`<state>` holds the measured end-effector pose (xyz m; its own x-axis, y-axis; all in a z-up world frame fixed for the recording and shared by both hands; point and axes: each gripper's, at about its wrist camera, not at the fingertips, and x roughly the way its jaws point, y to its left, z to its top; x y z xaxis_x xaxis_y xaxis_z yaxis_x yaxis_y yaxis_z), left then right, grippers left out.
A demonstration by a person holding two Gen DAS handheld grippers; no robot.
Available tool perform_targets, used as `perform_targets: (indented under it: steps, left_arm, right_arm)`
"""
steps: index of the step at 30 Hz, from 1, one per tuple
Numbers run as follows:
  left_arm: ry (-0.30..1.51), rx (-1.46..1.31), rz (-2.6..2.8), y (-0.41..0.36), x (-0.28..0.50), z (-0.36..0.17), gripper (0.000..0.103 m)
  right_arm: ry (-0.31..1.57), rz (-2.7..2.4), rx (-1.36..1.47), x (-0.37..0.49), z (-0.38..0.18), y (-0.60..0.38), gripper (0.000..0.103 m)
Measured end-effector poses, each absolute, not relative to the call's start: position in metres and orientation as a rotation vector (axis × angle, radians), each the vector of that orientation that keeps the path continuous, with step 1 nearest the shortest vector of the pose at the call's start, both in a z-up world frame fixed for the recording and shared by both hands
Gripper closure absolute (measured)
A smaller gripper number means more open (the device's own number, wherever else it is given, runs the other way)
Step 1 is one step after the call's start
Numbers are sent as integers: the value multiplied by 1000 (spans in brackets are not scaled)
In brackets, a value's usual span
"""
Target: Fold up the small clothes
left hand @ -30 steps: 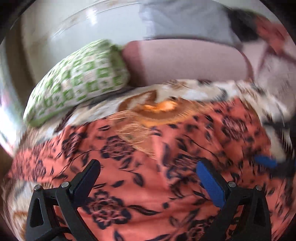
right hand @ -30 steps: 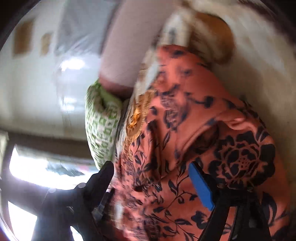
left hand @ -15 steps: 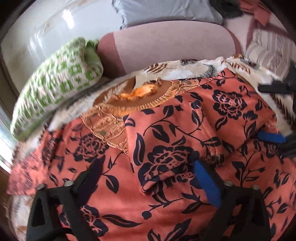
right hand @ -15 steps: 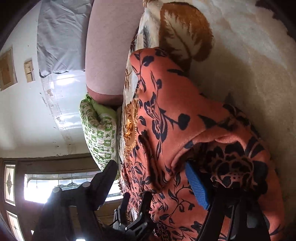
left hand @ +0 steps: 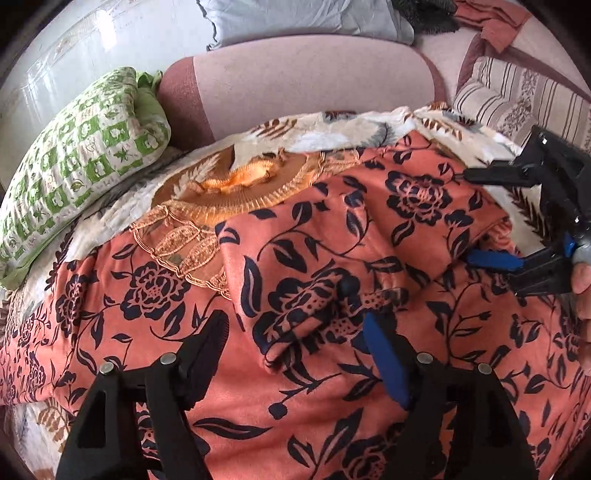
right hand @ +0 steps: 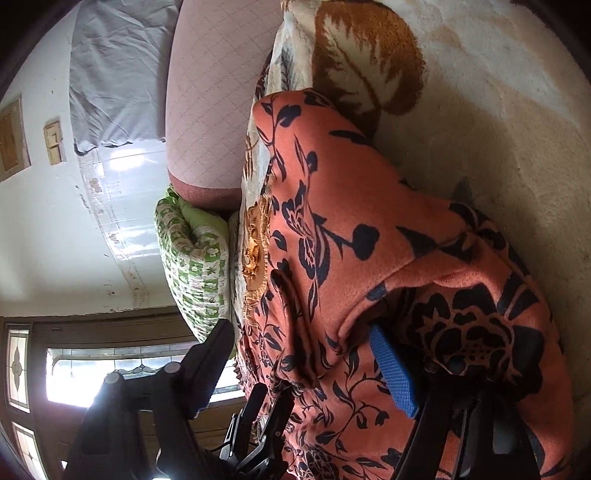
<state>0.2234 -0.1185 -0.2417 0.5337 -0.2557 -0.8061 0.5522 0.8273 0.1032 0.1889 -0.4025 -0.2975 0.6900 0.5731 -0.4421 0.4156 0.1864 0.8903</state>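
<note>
An orange garment with dark blue flowers (left hand: 192, 314) lies spread on a cream leaf-print blanket (left hand: 332, 129). Its gold embroidered neckline (left hand: 236, 188) faces the far side. One sleeve (left hand: 369, 236) lies folded over the body. My left gripper (left hand: 295, 350) is open just above the sleeve's cuff, holding nothing. My right gripper (left hand: 476, 218) is open at the garment's right edge beside the folded shoulder; its blue finger lies under the fold. In the right wrist view the garment (right hand: 351, 240) fills the middle and my right gripper (right hand: 303, 354) is open around its folded edge.
A green checked pillow (left hand: 81, 147) lies at the far left. A pink padded headboard (left hand: 303, 85) stands behind the blanket. A grey pillow (left hand: 295, 14) and striped cushions (left hand: 517, 96) sit beyond. A window (right hand: 110, 376) shows in the right wrist view.
The sleeve has been laid over the garment's body. Both grippers have drawn back slightly from the fold and stand open. The views have steadied.
</note>
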Motion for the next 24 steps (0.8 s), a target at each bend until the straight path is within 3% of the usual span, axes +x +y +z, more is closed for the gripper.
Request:
perform_targets:
  steps: [8, 10, 18, 24]
  left_arm:
    - [930, 308, -543, -121, 249, -246, 28]
    - [942, 338, -560, -124, 254, -250, 43]
    - [951, 270, -621, -112, 259, -245, 86]
    - [957, 60, -570, -71, 273, -232, 91]
  right_arm:
    - [900, 136, 1413, 193, -299, -400, 26]
    - [905, 135, 1399, 195, -298, -398, 26]
    - [911, 135, 1356, 203, -295, -392, 26]
    - [902, 142, 1349, 204, -293, -391, 26]
